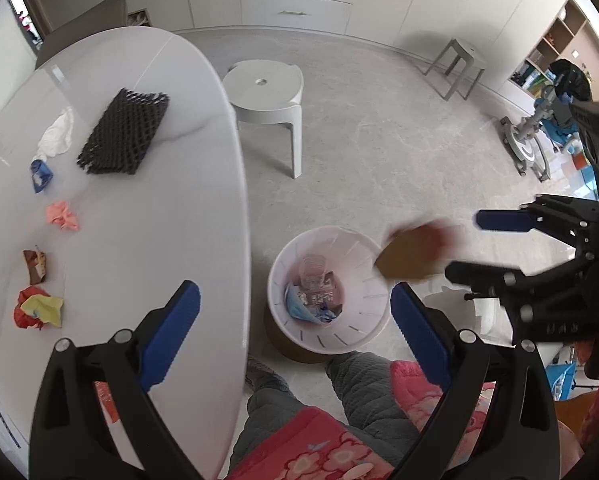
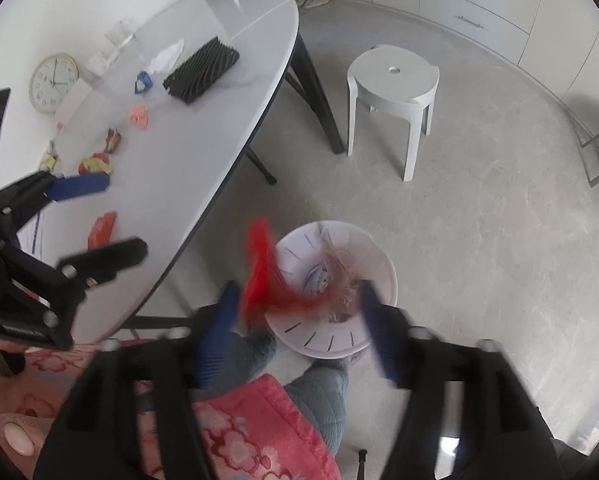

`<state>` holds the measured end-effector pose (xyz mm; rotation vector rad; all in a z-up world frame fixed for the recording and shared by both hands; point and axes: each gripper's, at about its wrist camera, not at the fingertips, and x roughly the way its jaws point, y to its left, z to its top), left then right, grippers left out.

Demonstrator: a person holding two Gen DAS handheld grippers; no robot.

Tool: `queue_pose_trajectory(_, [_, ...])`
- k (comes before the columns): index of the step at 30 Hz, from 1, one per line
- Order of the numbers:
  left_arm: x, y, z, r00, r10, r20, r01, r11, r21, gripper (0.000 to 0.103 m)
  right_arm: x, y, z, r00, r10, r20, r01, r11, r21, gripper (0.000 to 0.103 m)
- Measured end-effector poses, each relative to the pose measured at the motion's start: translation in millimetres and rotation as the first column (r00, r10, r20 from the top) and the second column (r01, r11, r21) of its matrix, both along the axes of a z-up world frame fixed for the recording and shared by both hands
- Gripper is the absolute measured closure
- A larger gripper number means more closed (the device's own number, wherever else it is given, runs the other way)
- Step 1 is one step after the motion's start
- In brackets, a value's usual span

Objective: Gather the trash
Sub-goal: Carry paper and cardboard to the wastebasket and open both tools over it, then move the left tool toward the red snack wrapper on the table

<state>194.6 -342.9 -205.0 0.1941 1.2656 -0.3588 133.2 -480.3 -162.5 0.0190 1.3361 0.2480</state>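
Note:
A white slotted trash bin [image 1: 359, 332] [image 2: 383, 264] stands on the floor beside the white oval table [image 1: 187, 208] and holds several wrappers. My left gripper [image 1: 295, 328] [image 2: 103, 220] hangs open above the bin and table edge, with nothing between its fingers. My right gripper [image 2: 299, 320] [image 1: 483, 248] is open over the bin. A blurred red and brown wrapper [image 2: 263, 272] [image 1: 411, 252] is loose in the air at the bin's rim, touching neither pad. On the table lie a black foam mesh [image 1: 123, 132], a white tissue [image 1: 57, 134], a blue wrapper [image 1: 41, 174], a pink crumple [image 1: 63, 216], a brown wrapper [image 1: 35, 266] and a red-yellow wrapper [image 1: 39, 308].
A red packet [image 2: 101, 230] lies near the table's near edge. A white stool [image 1: 263, 84] [image 2: 393, 76] stands on the grey floor beyond the bin. The person's quilted trouser legs [image 1: 363, 384] are right by the bin. A wall clock [image 2: 53, 82] leans behind the table.

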Motion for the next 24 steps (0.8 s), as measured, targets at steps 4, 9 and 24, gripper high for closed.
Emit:
queue_pose_trajectory(4, [-1,11,3,1.000,0.018,0.008,-0.018,1.000,-0.001,0.011,3,2,6,0.998,-0.040,0.040,0.041,0.999,-0.034,0.004])
queue_pose_trajectory(9, [-2,22,4,0.999,0.034,0.013,-0.034,0.999,-0.003,0.011,10,0,16,0.994,-0.078,0.080,0.081,0.996,-0.031,0.002])
queue_pose_trajectory(24, [-14,64,2,0.992,0.122,0.008,-0.122,0.992,0.012,0.011,22,38,10,0.998,-0.012,0.058,0.014,0.999,-0.036,0.002])
